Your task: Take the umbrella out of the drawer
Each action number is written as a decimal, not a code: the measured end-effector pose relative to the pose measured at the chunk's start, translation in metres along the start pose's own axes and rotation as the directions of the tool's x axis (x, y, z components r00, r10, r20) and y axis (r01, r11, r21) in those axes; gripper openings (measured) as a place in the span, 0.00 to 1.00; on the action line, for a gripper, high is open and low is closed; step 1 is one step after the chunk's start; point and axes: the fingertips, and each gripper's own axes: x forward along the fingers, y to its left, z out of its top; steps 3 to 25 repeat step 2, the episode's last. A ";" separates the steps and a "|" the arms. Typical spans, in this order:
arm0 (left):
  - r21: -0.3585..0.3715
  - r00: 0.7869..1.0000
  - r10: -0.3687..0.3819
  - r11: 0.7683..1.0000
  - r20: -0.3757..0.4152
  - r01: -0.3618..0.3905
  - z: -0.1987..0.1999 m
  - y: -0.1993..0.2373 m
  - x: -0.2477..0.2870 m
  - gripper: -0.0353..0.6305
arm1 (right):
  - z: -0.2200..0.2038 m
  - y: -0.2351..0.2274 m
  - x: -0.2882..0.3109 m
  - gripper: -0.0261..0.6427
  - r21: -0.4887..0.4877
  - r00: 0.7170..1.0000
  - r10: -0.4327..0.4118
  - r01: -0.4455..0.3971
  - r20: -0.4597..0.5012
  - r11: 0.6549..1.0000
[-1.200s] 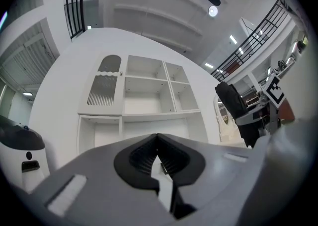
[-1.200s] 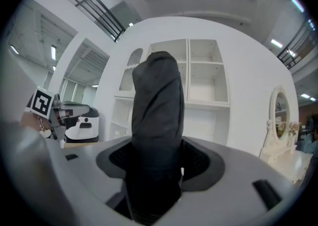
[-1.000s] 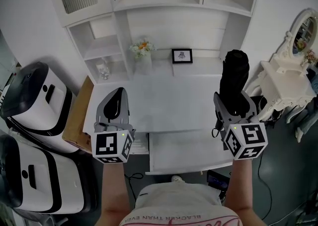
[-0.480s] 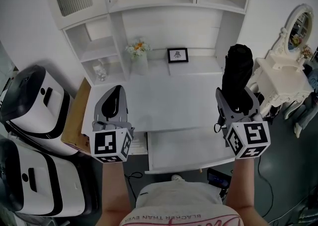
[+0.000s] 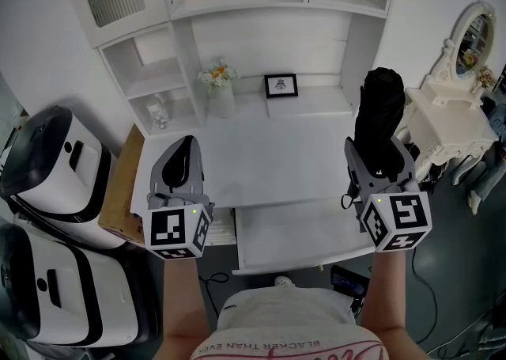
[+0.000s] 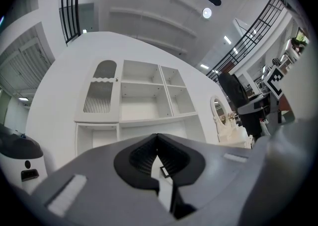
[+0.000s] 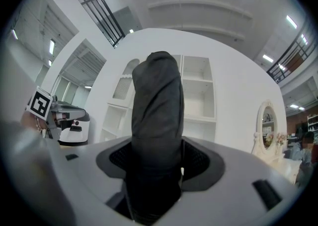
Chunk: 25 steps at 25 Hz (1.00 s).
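Observation:
A black folded umbrella point(image 5: 378, 113) stands upright in my right gripper point(image 5: 378, 162), which is shut on its lower part, above the right end of the white desk point(image 5: 269, 153). In the right gripper view the umbrella point(image 7: 158, 101) fills the gap between the jaws of the right gripper point(image 7: 158, 153), and both pads press on it. Below the desk's front edge the white drawer point(image 5: 300, 240) stands pulled out. My left gripper point(image 5: 185, 143) hovers over the desk's left part, shut on nothing. The closed tips of my left gripper point(image 6: 157, 138) meet in its own view.
A white hutch with open shelves point(image 5: 237, 26) rises behind the desk, with a flower vase point(image 5: 220, 85) and a small picture frame point(image 5: 281, 86) at its foot. White-and-black machines point(image 5: 47, 161) stand at the left. A white dressing table with a mirror point(image 5: 455, 113) stands at the right.
The right gripper has risen a little with the umbrella in it. The left gripper has kept still.

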 end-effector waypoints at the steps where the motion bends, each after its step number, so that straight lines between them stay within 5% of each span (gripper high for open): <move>1: 0.000 1.000 -0.001 1.000 0.000 0.001 0.000 0.000 0.000 0.06 | 0.000 0.000 -0.001 0.44 0.000 1.000 -0.001 0.001 0.000 1.000; 25: -0.001 1.000 -0.001 1.000 0.000 0.001 0.001 0.000 -0.001 0.06 | 0.000 0.000 -0.001 0.44 0.000 1.000 -0.001 0.001 -0.001 1.000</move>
